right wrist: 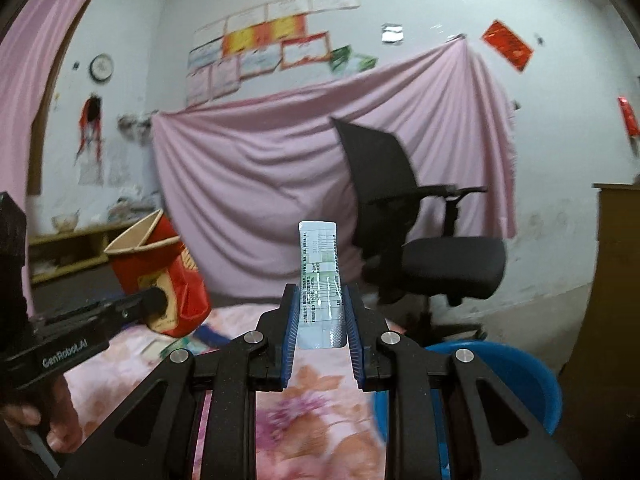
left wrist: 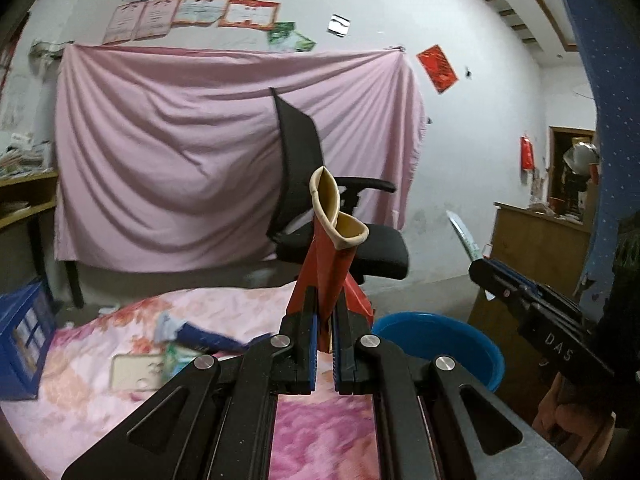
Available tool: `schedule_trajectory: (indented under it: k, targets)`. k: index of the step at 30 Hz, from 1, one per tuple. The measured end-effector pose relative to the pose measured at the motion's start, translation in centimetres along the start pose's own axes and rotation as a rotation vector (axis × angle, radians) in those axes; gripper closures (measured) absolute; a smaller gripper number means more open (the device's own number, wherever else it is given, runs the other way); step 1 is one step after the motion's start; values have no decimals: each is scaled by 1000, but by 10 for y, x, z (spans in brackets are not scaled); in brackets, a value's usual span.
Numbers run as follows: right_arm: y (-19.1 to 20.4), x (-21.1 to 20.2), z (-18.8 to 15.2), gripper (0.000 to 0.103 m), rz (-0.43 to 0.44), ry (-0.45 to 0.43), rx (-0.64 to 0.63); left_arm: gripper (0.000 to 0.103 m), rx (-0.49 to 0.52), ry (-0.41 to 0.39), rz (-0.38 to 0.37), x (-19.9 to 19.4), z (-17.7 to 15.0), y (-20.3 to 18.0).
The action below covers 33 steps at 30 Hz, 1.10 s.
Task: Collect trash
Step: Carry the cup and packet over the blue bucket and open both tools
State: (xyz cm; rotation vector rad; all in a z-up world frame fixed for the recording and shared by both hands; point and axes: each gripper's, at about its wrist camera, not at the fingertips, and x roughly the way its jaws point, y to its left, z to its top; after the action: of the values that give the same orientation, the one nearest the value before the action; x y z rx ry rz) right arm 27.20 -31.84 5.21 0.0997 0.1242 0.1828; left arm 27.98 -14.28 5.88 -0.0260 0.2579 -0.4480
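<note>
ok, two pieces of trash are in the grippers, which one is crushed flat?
The red paper cup in the left gripper, its cream rim folded shut. The silver sachet in the right gripper is a straight, uncrumpled strip.

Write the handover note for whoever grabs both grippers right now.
Left gripper: shut on the crushed red paper cup, held up above the bed.
Right gripper: shut on a silver sachet, also lifted.
Blue basin: on the floor beside the floral bedspread, near both grippers; likely the drop spot.
Done: two pieces picked up.
Left: release both, then collect the wrappers still lying on the bedspread.
</note>
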Motion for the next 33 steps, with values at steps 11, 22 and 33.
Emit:
schedule_trajectory:
  k: [11,22,33]
  targets:
    - [-62,-15,4,82,-159,-38,135,99,80,86,-126,63,20,-61]
    - [-99,-5,-15,82,-246,76,251,99,63,273,-165,119,7,-91]
    - [-122,3,-32,82,-277,183,345,99,89,431,-162,150,-6,-113]
